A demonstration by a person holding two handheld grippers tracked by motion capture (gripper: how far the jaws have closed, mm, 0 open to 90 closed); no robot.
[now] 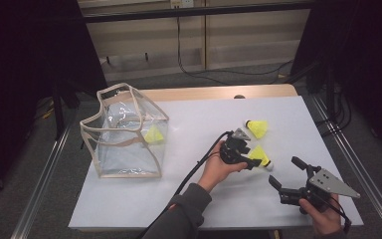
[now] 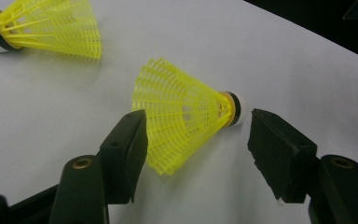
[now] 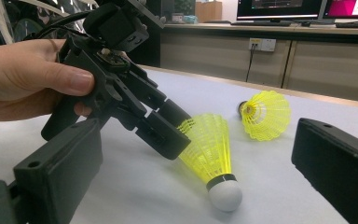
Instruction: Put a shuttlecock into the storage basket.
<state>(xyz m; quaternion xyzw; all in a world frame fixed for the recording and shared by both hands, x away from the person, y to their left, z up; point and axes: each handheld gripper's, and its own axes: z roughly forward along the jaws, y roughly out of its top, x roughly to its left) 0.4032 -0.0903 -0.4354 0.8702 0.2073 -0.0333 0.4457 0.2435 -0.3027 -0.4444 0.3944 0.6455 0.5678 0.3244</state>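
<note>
A yellow plastic shuttlecock (image 1: 261, 156) with a white cork lies on its side on the white table (image 1: 204, 199). My left gripper (image 1: 255, 160) stands open around it. In the left gripper view the shuttlecock (image 2: 186, 119) lies between the two black jaws, skirt by the left one, cork near the right one, neither pressing it. A second shuttlecock (image 1: 256, 128) lies just beyond; it is also the shuttlecock (image 2: 46, 28) at top left. My right gripper (image 1: 284, 170) is open and holds nothing, a short way right of the first shuttlecock (image 3: 209, 154). It faces the left gripper (image 3: 177, 123).
A clear plastic bag (image 1: 124, 132) with beige trim stands open at the table's left, a third yellow shuttlecock (image 1: 154, 134) inside it. The left gripper's black cable (image 1: 194, 169) trails toward the front edge. Bare table lies between the bag and the grippers.
</note>
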